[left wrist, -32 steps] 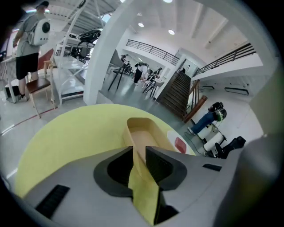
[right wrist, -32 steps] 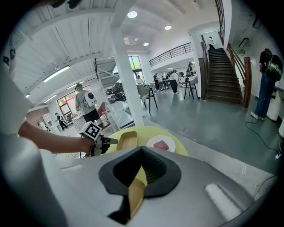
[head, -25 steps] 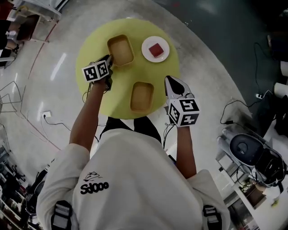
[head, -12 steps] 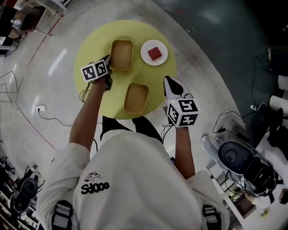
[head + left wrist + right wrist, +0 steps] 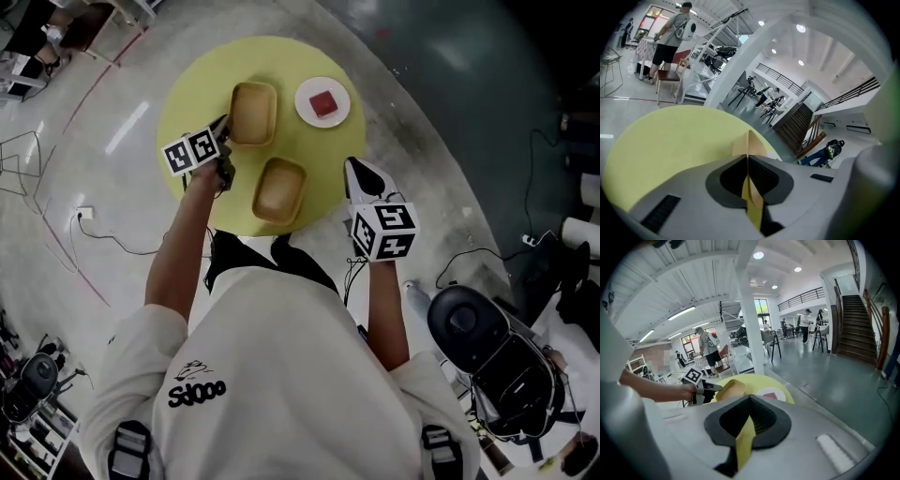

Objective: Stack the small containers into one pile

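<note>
Two tan small containers sit on the round yellow table (image 5: 192,98). The far container (image 5: 253,112) has its near-left rim pinched by my left gripper (image 5: 224,123), which is shut on it. In the left gripper view the thin tan wall of the far container (image 5: 750,140) stands between the closed jaws of the left gripper (image 5: 748,157). The near container (image 5: 279,190) lies free at the table's front. My right gripper (image 5: 351,168) hovers shut by the table's right edge, apart from both containers. The right gripper (image 5: 750,398) looks across at the far container (image 5: 727,389).
A white plate (image 5: 323,101) with a red block on it sits at the table's far right. Cables trail on the floor to the left (image 5: 103,234). A black round device (image 5: 464,323) stands at the lower right. People and chairs stand far off in the hall.
The head camera has shifted a little. The left gripper stays on the far container's rim, and the two containers look slightly closer together. The right gripper keeps its place.
</note>
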`<state>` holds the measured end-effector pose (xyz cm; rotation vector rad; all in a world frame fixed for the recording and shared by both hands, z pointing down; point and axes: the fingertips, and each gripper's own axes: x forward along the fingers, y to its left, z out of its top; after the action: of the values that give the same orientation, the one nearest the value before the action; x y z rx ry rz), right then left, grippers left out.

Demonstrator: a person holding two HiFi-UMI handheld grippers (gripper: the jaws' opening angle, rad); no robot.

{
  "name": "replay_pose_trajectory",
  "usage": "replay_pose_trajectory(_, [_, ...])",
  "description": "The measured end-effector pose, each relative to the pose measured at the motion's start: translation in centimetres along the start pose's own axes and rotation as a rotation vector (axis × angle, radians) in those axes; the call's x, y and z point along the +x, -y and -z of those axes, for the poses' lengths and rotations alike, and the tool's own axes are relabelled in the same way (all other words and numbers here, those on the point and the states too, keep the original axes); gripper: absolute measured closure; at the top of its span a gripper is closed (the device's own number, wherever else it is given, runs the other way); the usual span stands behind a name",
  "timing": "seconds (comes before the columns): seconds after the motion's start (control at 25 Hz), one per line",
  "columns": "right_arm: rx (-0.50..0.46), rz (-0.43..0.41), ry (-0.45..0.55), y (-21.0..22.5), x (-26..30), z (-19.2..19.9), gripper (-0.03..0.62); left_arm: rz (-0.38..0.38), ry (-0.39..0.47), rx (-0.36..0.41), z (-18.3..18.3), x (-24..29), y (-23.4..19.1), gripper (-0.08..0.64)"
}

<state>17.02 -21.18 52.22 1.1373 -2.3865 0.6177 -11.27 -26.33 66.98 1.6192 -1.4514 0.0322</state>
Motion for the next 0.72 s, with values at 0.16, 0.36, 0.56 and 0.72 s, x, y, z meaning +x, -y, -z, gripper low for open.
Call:
replay_pose_trajectory(0.16, [-0.004,-0.01,0.011,-0.7,-1.3,1.0,0.581,0.016,0.038,-0.014,0.1,-2.0,0.6,0.543])
replay_pose_trajectory(0.36, [-0.015,-0.032,0.027,-1.8,-2.1,1.8,0.581,0.096,0.087,-0.049,0.2,-5.5,2.9,0.543])
replay_pose_trajectory(0.56, [-0.028,-0.059,0.035,-2.2,-0.5,1.5,0.581,0.21,0.078,-0.146,2.0,-7.2,6.1,0.543])
replay_pose_trajectory(0.72, [-0.039,-0.07,0.048,-4.7,-2.3,2.7,0.581,0.278,0.026,-0.202,6.7,-10.3,7.9,0.542])
